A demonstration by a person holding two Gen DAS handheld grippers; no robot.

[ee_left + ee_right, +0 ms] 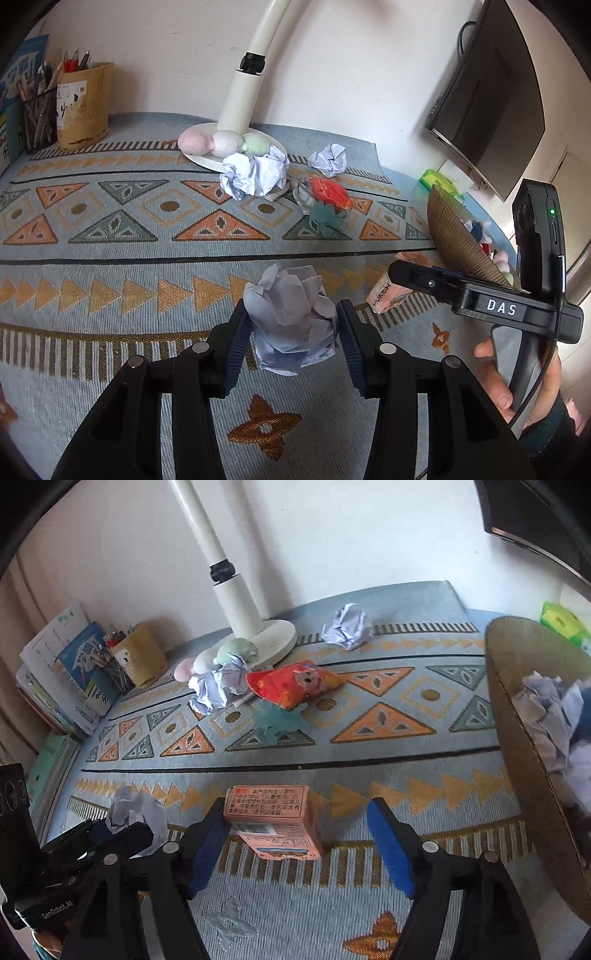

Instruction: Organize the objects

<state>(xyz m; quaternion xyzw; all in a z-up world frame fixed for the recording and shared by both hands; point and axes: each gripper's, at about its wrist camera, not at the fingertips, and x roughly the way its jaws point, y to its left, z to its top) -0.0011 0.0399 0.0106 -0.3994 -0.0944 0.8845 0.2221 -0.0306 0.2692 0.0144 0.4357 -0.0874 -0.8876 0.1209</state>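
Note:
My left gripper is shut on a crumpled pale-blue paper ball just above the patterned cloth; the ball also shows in the right wrist view. My right gripper is open around a small pink carton, which lies against its left finger; the carton shows in the left wrist view. A brown cardboard bin at the right holds crumpled paper and scraps. Two more paper balls, a red snack bag and a teal scrap lie further back.
A white lamp base stands at the back with three pastel soft balls. A pen cup and a brown tube stand at the back left beside books. A green tissue pack and a dark monitor are at the right.

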